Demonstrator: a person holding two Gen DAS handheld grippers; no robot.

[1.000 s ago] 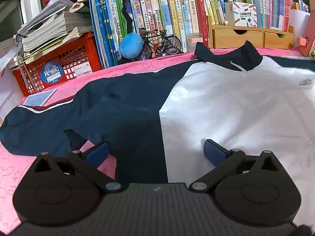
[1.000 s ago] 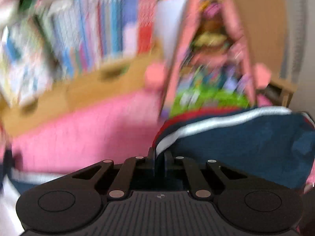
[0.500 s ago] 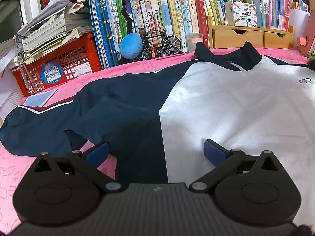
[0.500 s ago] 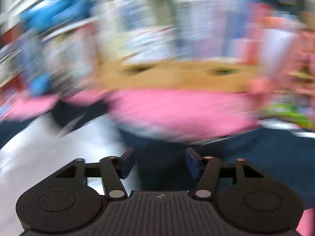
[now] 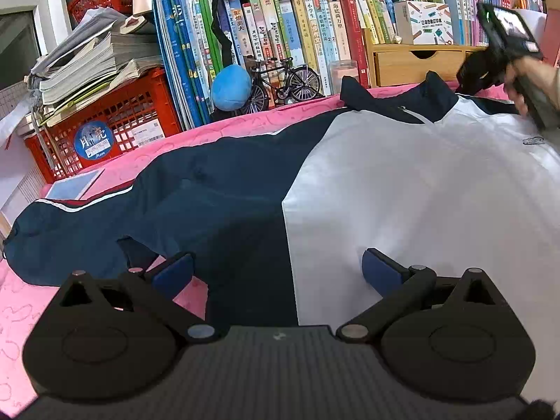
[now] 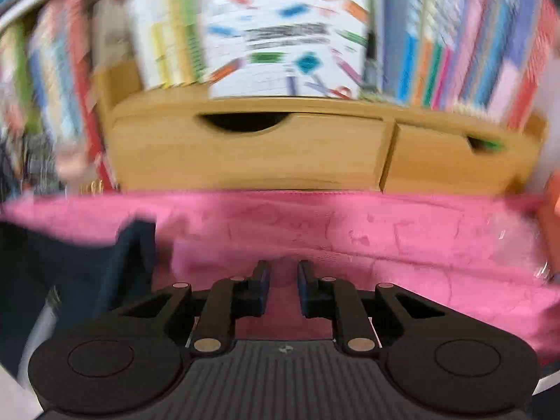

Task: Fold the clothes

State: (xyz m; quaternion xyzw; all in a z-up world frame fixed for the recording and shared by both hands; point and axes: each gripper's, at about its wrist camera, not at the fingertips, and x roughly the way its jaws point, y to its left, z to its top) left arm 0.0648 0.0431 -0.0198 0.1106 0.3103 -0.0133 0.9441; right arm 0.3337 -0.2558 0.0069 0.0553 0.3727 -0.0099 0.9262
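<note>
A navy and white jacket (image 5: 402,189) lies spread on the pink cover (image 5: 224,129), its navy collar (image 5: 395,99) toward the bookshelf. My left gripper (image 5: 276,269) rests open at the jacket's near hem, one finger on the navy panel side and one on the white. In the left wrist view, a hand holds my right gripper (image 5: 470,82) just right of the collar. In the right wrist view my right gripper (image 6: 282,280) hovers over bare pink cover (image 6: 385,238). Its jaws are closing to a narrow gap with nothing between them. The navy collar (image 6: 87,273) lies to its left.
A wooden drawer box (image 6: 245,147) and a row of books (image 5: 280,31) line the back edge. A red crate (image 5: 115,119) with stacked papers stands at the back left, beside a blue plush (image 5: 231,87) and a model bicycle (image 5: 283,80). A thin blue booklet (image 5: 75,183) lies by the left sleeve.
My right gripper let go of the striped sleeve cuff, opened, then narrowed again while swinging left along the back edge to the collar. It now shows in the left wrist view. My left gripper stayed still.
</note>
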